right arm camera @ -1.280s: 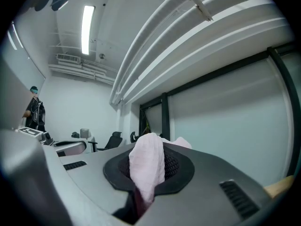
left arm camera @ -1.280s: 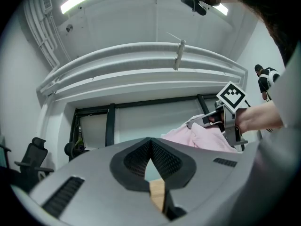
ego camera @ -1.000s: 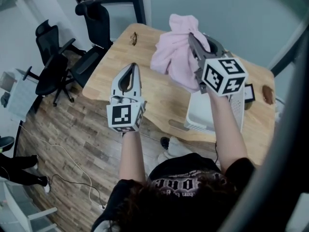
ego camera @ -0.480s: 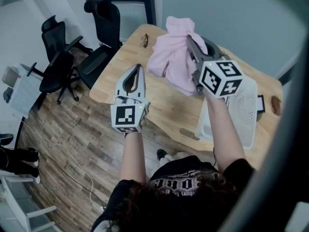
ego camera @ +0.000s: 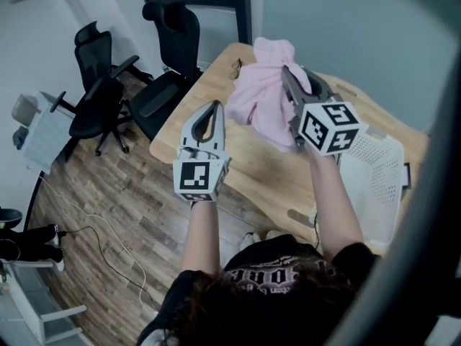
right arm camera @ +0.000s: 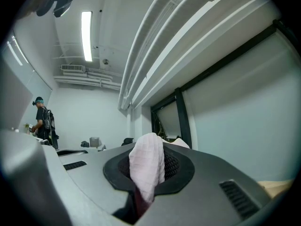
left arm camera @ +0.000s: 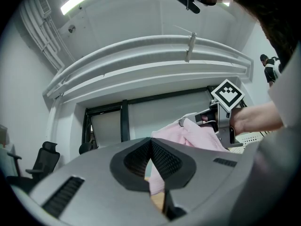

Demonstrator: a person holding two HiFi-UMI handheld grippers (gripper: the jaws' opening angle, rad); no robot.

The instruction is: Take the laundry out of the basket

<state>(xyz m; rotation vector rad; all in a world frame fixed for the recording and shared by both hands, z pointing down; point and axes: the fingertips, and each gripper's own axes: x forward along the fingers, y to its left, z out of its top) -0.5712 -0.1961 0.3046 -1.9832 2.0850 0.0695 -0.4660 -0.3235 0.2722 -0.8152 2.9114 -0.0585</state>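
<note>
left hand-held gripper (ego camera: 214, 107) nearest, jaws together, nothing btwn them. right hand-held gripper (ego camera: 285, 72) clamped on the pink laundry (ego camera: 261, 99): soft, crumpled cloth, one fold bunched btwn the jaws, rest hanging in a loose wad over the wooden bench (ego camera: 245, 168), left of the basket. white perforated basket (ego camera: 374, 182) on the bench at right, by the right forearm; contents can't be made out.

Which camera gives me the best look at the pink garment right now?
Head view: most of the pink garment shows, hanging bunched from the right tool over the table. The right gripper view shows only a fold pinched between the jaws. The left gripper view shows part of it beyond the shut left tool.
</note>
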